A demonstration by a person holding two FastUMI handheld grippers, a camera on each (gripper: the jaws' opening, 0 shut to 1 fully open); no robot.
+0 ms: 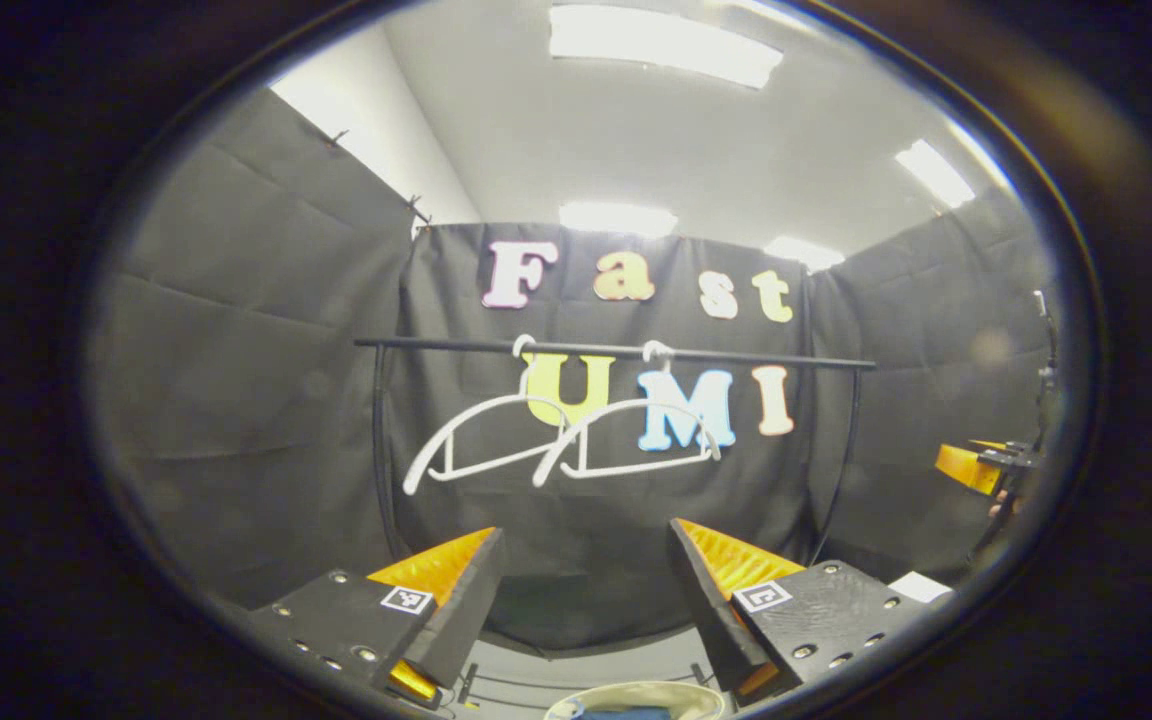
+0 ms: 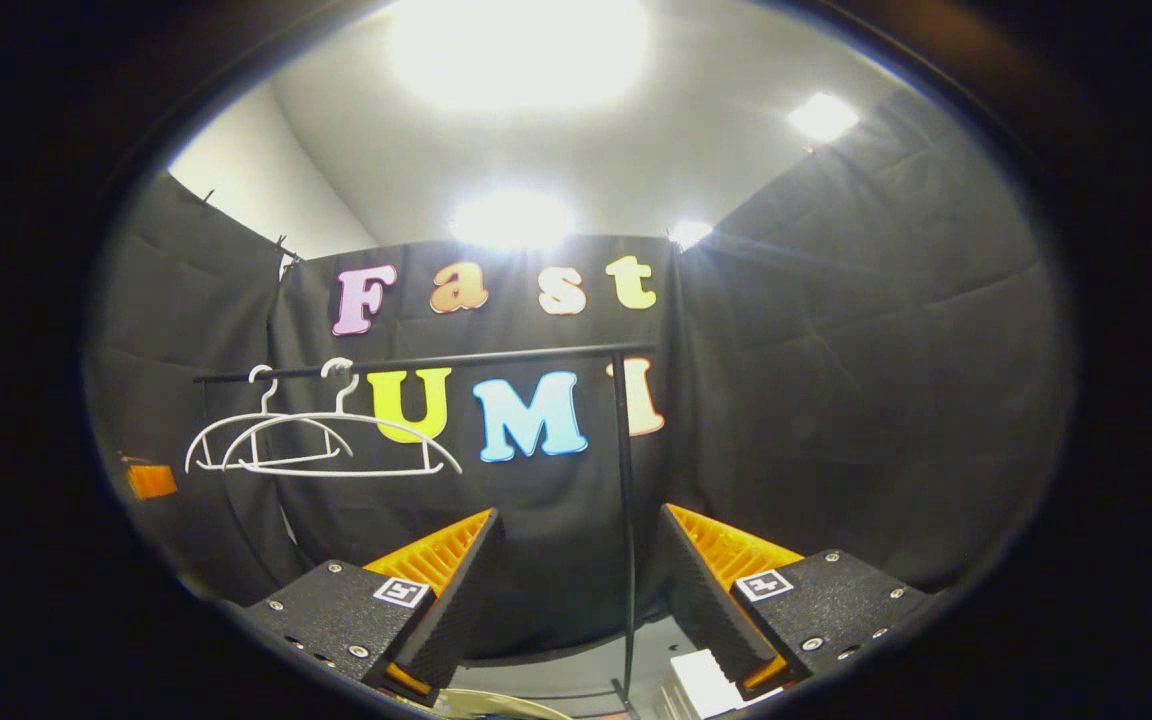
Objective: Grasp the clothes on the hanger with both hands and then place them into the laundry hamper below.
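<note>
Up on the far rail [image 1: 616,352], two bare white hangers [image 1: 566,440] hang side by side, long axes running left-right. Hamper rim [image 1: 641,695] sits below. My left tool [image 1: 586,590] and right tool [image 2: 581,580] both gape, released.

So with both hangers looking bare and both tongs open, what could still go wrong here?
Possibly little. The two white plastic hangers hang loose and overlapping on the thin black rail; a careless pass could knock one off or tangle them. The right tongs sit near the rail's black upright post and might bump it. The beige laundry hamper lies right under the left tongs, whose lowering could catch its rim.
</note>
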